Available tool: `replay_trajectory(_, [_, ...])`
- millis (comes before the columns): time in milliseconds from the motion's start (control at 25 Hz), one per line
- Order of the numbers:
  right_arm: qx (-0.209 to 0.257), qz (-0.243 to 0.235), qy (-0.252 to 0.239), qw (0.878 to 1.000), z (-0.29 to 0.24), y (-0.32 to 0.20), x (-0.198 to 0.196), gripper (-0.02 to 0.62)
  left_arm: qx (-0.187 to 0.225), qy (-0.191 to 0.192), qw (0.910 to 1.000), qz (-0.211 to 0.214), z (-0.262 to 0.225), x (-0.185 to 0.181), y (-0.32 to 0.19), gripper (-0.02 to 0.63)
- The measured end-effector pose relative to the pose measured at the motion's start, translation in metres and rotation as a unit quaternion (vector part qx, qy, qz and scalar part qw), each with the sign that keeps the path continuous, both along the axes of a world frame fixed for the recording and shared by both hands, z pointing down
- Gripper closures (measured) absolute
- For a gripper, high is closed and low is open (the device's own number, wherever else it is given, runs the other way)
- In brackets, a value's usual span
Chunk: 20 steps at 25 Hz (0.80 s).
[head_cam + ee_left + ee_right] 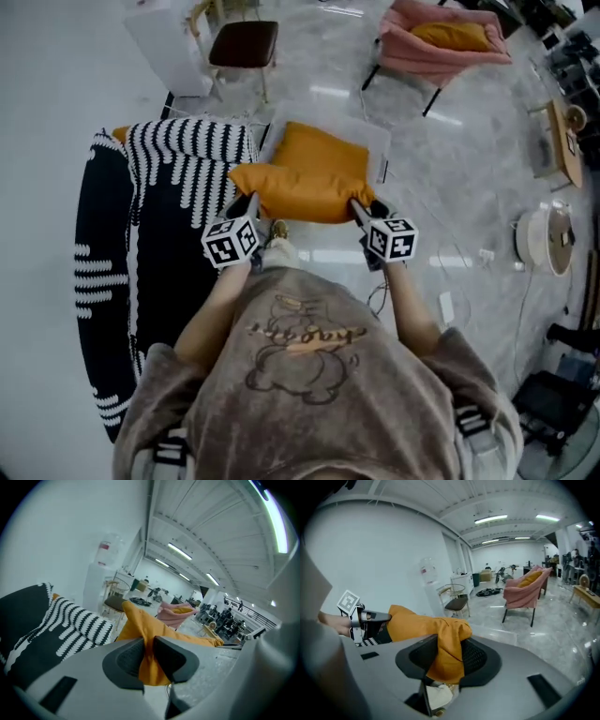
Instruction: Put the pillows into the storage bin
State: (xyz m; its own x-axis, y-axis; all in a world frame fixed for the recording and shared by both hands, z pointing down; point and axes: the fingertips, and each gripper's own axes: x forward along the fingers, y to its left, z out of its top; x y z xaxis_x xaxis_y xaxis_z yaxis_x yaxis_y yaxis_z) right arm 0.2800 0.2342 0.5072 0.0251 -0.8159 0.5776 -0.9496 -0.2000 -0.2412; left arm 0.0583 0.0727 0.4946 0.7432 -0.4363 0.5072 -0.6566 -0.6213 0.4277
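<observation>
Fingers (126,660) of left gripper (249,201) and right gripper (358,206) pinch corners of orange pillow (305,183); clear storage bin (373,139) at twelve o'clock.

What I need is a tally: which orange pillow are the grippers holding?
The near orange pillow, its corners pinched by left gripper and right gripper; the other pillow lies on the pink armchair.
</observation>
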Motion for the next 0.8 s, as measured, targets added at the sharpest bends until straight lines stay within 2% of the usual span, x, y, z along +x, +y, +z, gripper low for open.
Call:
replay_trajectory(200, [0.004, 0.08, -0.004, 0.997, -0.003, -0.021, 0.084, 0.451, 0.016, -0.011, 0.996, 0.087, 0.0, 0.106, -0.046, 0.532])
replay_trajectory(440, [0.013, 0.151, -0.002, 0.988, -0.01, -0.06, 0.157, 0.451, 0.007, -0.017, 0.988, 0.154, -0.001, 0.204, -0.11, 0.535])
replay_trajectory(600, [0.012, 0.176, -0.007, 0.984, -0.005, -0.085, 0.205, 0.45, 0.001, -0.028, 0.985, 0.17, 0.004, 0.261, -0.142, 0.535])
replay_trajectory(800, [0.006, 0.18, -0.023, 0.983, 0.014, -0.101, 0.259, 0.449, -0.018, -0.051, 0.9848, 0.165, 0.028, 0.316, -0.159, 0.535])
